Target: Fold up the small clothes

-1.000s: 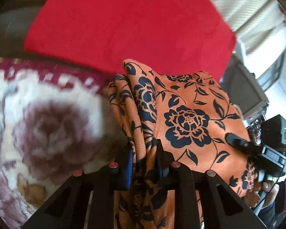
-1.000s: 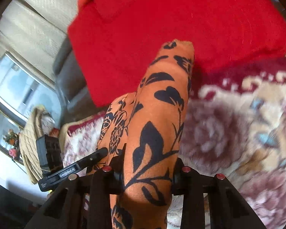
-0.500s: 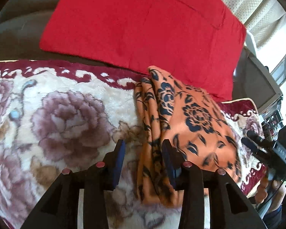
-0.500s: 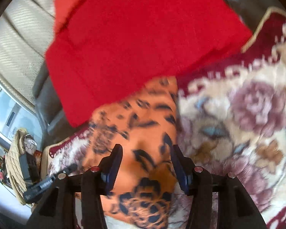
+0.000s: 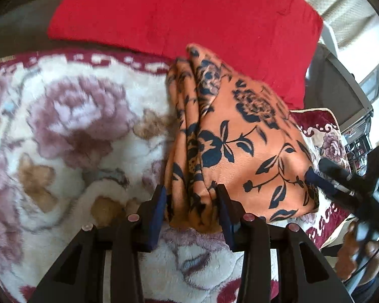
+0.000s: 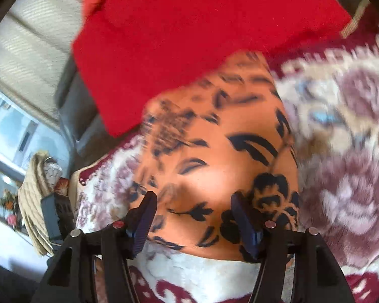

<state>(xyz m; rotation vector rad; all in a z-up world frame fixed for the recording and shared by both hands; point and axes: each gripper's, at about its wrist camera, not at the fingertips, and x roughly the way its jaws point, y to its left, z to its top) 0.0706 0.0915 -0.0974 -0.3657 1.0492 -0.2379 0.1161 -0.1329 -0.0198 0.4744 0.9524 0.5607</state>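
Observation:
An orange garment with a dark floral print (image 5: 242, 136) lies folded on a fluffy floral blanket (image 5: 70, 131). My left gripper (image 5: 192, 209) is open, its jaws either side of the garment's bunched near-left edge. My right gripper (image 6: 192, 219) is open above the garment's near edge (image 6: 214, 166), jaws wide apart and holding nothing. The right gripper also shows in the left wrist view (image 5: 341, 184), at the garment's right edge.
A red cushion (image 5: 189, 15) leans against the sofa back just behind the garment; it also shows in the right wrist view (image 6: 202, 32). The blanket's dark red border (image 6: 179, 290) runs along the near edge. A window and clutter (image 6: 17, 151) lie off to the left.
Both grippers opened and let go of the garment, which now lies flat on the blanket. Both have drawn back slightly toward its near edge.

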